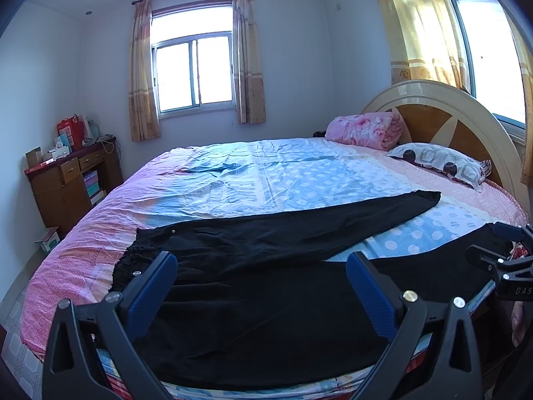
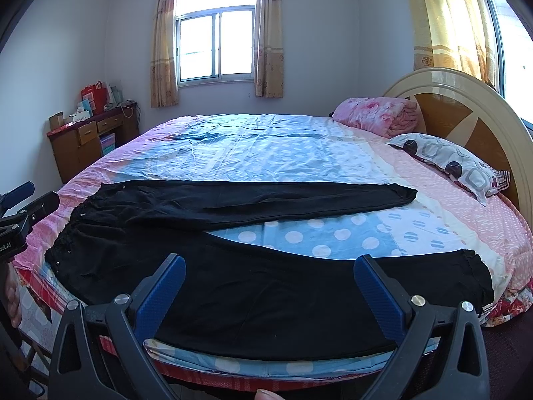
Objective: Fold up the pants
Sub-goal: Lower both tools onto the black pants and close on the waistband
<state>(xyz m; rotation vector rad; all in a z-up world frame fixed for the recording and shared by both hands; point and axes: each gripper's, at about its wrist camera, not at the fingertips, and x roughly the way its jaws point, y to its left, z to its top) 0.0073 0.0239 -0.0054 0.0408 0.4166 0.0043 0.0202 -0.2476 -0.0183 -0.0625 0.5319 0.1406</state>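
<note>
Black pants (image 1: 266, 293) (image 2: 253, 286) lie spread flat on the near side of a round bed, waistband to the left, the two legs splayed apart toward the right. The far leg (image 2: 273, 200) ends near the pillow; the near leg's cuff (image 2: 473, 276) lies at the right edge. My left gripper (image 1: 261, 266) hovers open over the near leg close to the waist. My right gripper (image 2: 269, 268) hovers open over the near leg's middle. Neither touches the cloth. Each gripper shows at the edge of the other view: the right gripper (image 1: 499, 250) and the left gripper (image 2: 23, 206).
The bed (image 2: 266, 146) has a pink and blue dotted sheet. A patterned pillow (image 2: 456, 163) and a rolled pink quilt (image 2: 376, 116) lie by the headboard (image 2: 466, 106). A wooden desk (image 2: 90, 140) with boxes stands at the left wall. A fingertip (image 2: 266, 394) shows at the bottom edge.
</note>
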